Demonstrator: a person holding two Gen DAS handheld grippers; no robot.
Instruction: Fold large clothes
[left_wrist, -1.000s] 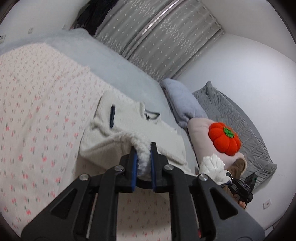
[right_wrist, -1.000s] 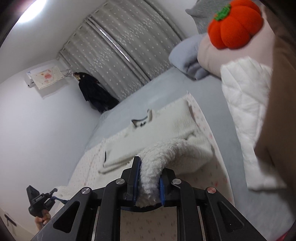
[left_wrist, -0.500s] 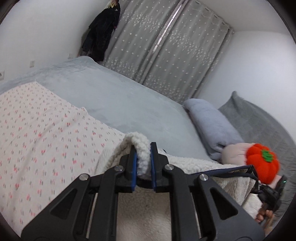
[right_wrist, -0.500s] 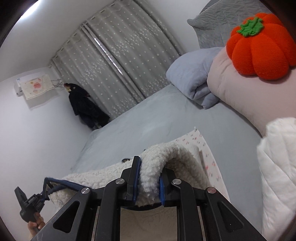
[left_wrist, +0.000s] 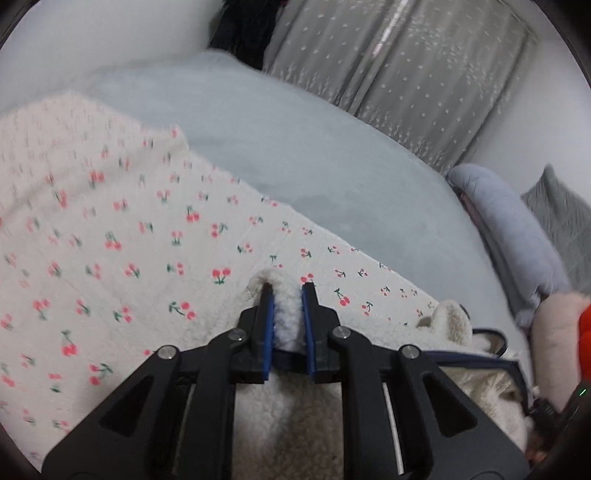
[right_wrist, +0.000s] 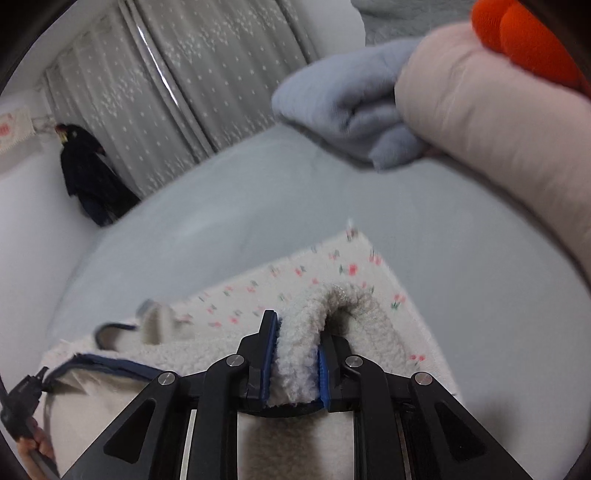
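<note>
Left hand-held gripper (left_wrist: 287, 295) and right hand-held gripper (right_wrist: 295, 334) each clamp 1 bunched edge of the cream fleece garment (left_wrist: 295, 417), held above the cherry-print blanket (left_wrist: 129, 221) on the bed (left_wrist: 295, 147), presumably to keep the fold edge even.

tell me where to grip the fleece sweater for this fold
Grip the fleece sweater by its thick rolled edge, one corner per tool, coming in from the near side with the fingers straddling the roll. The left tool and right tool each already pinch such a bunched fold above the cherry-print blanket.
</note>
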